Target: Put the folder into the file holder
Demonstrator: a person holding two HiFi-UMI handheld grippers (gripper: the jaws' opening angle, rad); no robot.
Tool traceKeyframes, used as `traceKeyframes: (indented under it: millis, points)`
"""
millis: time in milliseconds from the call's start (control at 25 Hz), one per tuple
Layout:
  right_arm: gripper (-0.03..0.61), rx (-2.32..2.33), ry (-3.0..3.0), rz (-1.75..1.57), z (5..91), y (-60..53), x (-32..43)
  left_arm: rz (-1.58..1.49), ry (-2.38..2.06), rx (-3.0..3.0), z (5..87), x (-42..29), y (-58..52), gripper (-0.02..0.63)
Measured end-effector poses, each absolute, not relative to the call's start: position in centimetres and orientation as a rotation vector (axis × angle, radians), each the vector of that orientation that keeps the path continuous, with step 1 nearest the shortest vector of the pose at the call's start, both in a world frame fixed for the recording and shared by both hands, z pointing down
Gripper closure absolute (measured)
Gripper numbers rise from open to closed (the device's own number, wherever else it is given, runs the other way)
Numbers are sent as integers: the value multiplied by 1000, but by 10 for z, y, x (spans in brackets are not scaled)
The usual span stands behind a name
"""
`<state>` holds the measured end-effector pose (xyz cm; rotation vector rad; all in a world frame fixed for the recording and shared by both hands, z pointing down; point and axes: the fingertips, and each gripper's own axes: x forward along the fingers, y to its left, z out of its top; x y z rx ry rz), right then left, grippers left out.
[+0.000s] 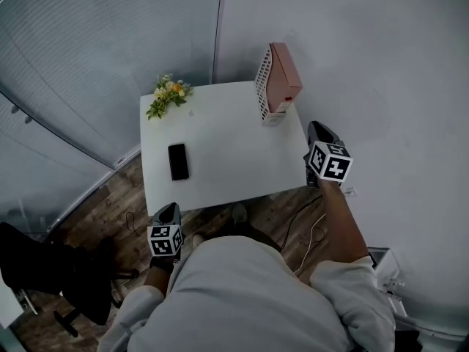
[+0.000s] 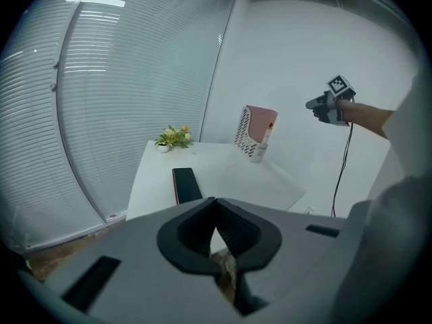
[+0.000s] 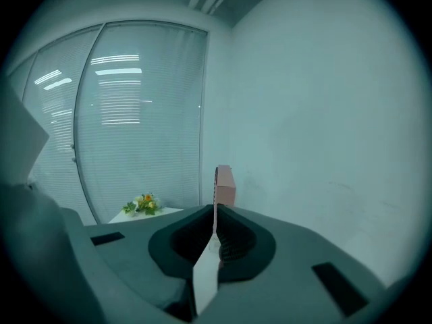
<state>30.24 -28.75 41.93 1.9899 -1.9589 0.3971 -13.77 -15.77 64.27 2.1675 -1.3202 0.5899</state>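
Note:
A white table (image 1: 220, 174) carries a white mesh file holder (image 1: 262, 86) at its back right corner. In it stands a pink folder (image 1: 284, 79), upright. From the left gripper view the holder (image 2: 244, 135) and folder (image 2: 260, 123) show at the far side of the table. My right gripper (image 1: 317, 127) hangs off the table's right edge, just in front of the holder, shut with nothing in it. In its own view the jaws (image 3: 214, 229) touch, and the folder (image 3: 225, 186) rises beyond them. My left gripper (image 1: 170, 210) sits at the table's front left edge, shut and empty (image 2: 216, 227).
A black phone (image 1: 178, 160) lies on the left half of the table, and a small flower pot (image 1: 168, 94) stands at the back left corner. A black chair (image 1: 51, 273) is on the floor to the left. A cable (image 1: 308, 226) trails under the table's right side. Walls close in behind and right.

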Motion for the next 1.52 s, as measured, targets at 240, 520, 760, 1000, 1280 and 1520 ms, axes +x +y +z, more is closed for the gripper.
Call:
traceKeyframes:
  millis: [240, 520, 760, 1000, 1280, 1520]
  points:
    - [561, 2059, -1990, 392, 435, -236, 298, 617, -1297, 2211, 638, -135, -152, 606]
    - [565, 2089, -2034, 346, 459, -191, 273, 634, -1293, 2241, 630, -134, -150, 606]
    - [566, 2091, -2029, 427, 499, -164, 255, 655, -1291, 2251, 628, -135, -155, 606]
    - [566, 2092, -2027, 481, 516, -155, 250, 667, -1311, 2253, 624, -141, -168, 606]
    - [566, 2094, -2019, 486, 516, -159, 260, 660, -1320, 2245, 624, -137, -177, 606]
    - [566, 2089, -2026, 477, 515, -167, 260, 663, -1315, 2239, 627, -133, -179, 606]
